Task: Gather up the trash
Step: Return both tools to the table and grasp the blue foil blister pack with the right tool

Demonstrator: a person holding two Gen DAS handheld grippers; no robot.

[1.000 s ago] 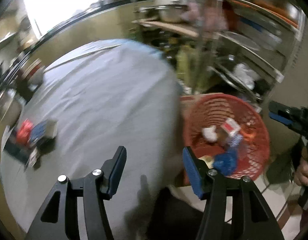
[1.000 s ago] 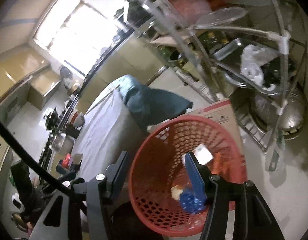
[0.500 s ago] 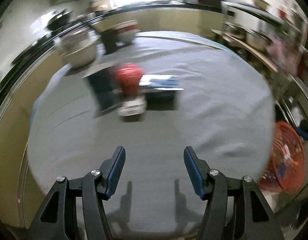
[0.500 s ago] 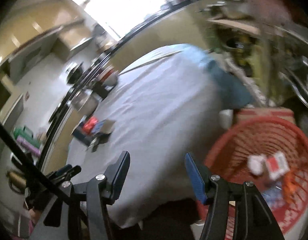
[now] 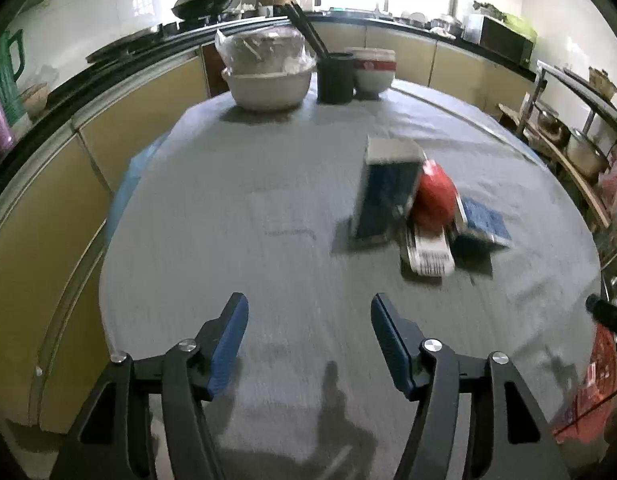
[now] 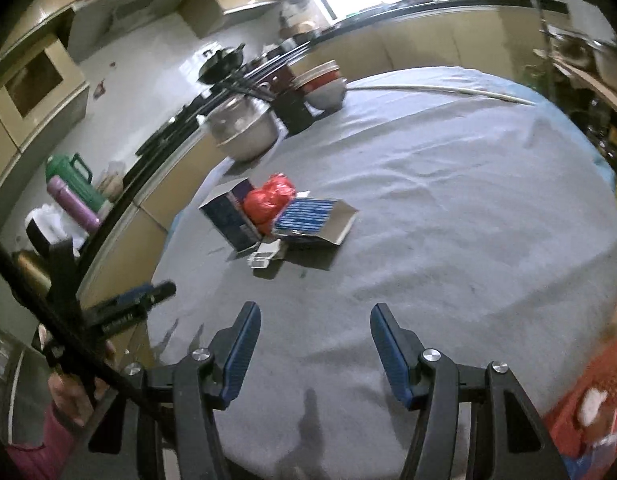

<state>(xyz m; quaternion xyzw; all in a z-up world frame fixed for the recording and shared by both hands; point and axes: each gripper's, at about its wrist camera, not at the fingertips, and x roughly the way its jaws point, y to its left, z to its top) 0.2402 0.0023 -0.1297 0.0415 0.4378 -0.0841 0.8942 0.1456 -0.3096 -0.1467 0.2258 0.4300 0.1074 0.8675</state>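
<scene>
Trash pile (image 5: 420, 208) lying on grey table (image 5: 236, 208): dark box, red crumpled bag (image 6: 268, 200), blue carton, white pack touching. Left gripper (image 5: 308, 332) hanging tilted down over near table edge, jaws just been opening, holding nothing. Right gripper (image 6: 314, 340) tilted down too, released, nothing between pads. Red basket (image 6: 588, 400) sitting beside table at right.

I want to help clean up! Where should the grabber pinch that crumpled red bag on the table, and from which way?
Probably pinch the red bag on its puffy top, coming down from above. A dark blue box leans on one side and an open blue carton sits tight on the other, so the sides are blocked. It looks soft and crumpled, so the fingers can likely squeeze a bunched fold.
</scene>
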